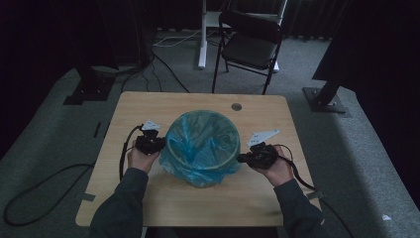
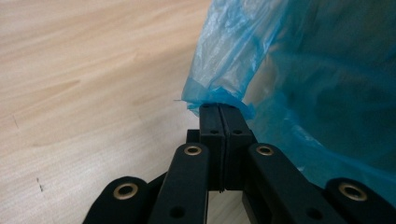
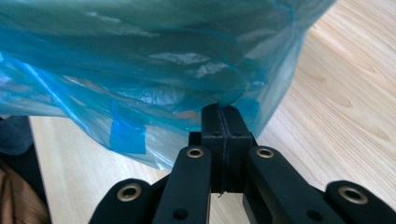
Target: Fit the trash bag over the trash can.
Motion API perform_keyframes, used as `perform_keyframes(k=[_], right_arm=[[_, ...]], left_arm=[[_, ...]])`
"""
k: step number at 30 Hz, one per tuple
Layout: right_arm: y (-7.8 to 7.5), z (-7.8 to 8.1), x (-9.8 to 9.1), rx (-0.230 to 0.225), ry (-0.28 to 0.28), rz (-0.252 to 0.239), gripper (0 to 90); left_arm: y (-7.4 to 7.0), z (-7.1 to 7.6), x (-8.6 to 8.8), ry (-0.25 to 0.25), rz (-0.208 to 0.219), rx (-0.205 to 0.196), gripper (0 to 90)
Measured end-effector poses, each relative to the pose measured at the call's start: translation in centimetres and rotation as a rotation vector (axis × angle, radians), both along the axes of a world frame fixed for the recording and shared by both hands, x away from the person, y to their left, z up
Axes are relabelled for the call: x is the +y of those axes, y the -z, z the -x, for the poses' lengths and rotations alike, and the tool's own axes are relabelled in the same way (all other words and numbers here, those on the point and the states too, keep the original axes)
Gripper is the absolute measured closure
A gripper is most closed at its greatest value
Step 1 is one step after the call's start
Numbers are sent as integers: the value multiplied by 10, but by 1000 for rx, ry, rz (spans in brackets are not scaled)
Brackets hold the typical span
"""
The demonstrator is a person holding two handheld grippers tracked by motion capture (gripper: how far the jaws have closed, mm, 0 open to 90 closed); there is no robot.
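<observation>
We hold a black two-jaw gripper in each hand at a light wooden table (image 1: 148, 208) with rounded corners, and between them stands a round bin lined with a thin translucent blue plastic bag (image 1: 202, 148), set near the middle of the tabletop, a little toward our side. The bag's edge is folded over the bin's rim and hangs down the outside as a loose, crinkled skirt. Our left gripper (image 1: 153, 144) sits just beside the left side of the bin; in the left gripper view its jaws are pressed together with no gap, and a pinch of the bag's lower hem (image 2: 215, 95) is caught at their tips, the wood grain of the table spreading out to the left behind it. Our right gripper (image 1: 243, 158) sits against the right side of the bin; in the right gripper view its jaws are likewise closed tight, and the blue film (image 3: 219, 100) bunches right at their tips, so we read it as gripped there too. A darker blue folded patch (image 3: 128, 135) shows on the bag to the left of those jaws. Beyond the table, on the grey carpet, a black folding chair (image 1: 250, 44) stands well apart from our work.
</observation>
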State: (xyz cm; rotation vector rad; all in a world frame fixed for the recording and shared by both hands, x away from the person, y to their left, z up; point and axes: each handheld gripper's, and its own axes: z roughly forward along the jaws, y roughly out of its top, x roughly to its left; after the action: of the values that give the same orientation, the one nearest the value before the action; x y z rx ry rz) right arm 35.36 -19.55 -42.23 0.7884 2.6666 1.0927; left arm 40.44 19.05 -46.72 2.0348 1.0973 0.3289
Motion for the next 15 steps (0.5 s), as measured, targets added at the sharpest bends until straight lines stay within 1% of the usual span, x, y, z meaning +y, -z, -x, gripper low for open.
perform_keyframes(k=[1, 2, 3, 5, 6, 8, 9, 10, 11, 12, 15], right_arm=[[1, -1, -1, 1, 10, 12, 900], [2, -2, -2, 5, 16, 17, 900], [3, -2, -3, 10, 20, 15, 900], [3, -2, -6, 12, 25, 1, 882], [2, -2, -7, 9, 20, -13, 827], [1, -1, -10, 3, 15, -28, 767], [0, -1, -10, 4, 16, -34, 744], [0, -1, -10, 4, 16, -34, 744], [-1, 0, -11, -1, 16, -41, 722], [-3, 0, -12, -6, 11, -52, 678], [-5, 1, -12, -11, 11, -57, 641]], left_arm=[[1, 0, 0, -2, -13, 4, 890], [1, 0, 1, -6, -14, 5, 889], [0, 0, 3, -11, 6, -2, 880], [-6, 3, 7, -23, 39, -22, 791], [-9, 4, 10, -22, 64, -33, 751], [-15, 7, 15, -23, 88, -52, 698], [-18, 8, 17, -20, 104, -64, 678], [-18, 8, 17, -20, 104, -64, 654], [-26, 11, 22, -28, 133, -87, 654], [-30, 11, 24, -28, 143, -98, 610], [-41, 15, 30, -27, 179, -129, 580]])
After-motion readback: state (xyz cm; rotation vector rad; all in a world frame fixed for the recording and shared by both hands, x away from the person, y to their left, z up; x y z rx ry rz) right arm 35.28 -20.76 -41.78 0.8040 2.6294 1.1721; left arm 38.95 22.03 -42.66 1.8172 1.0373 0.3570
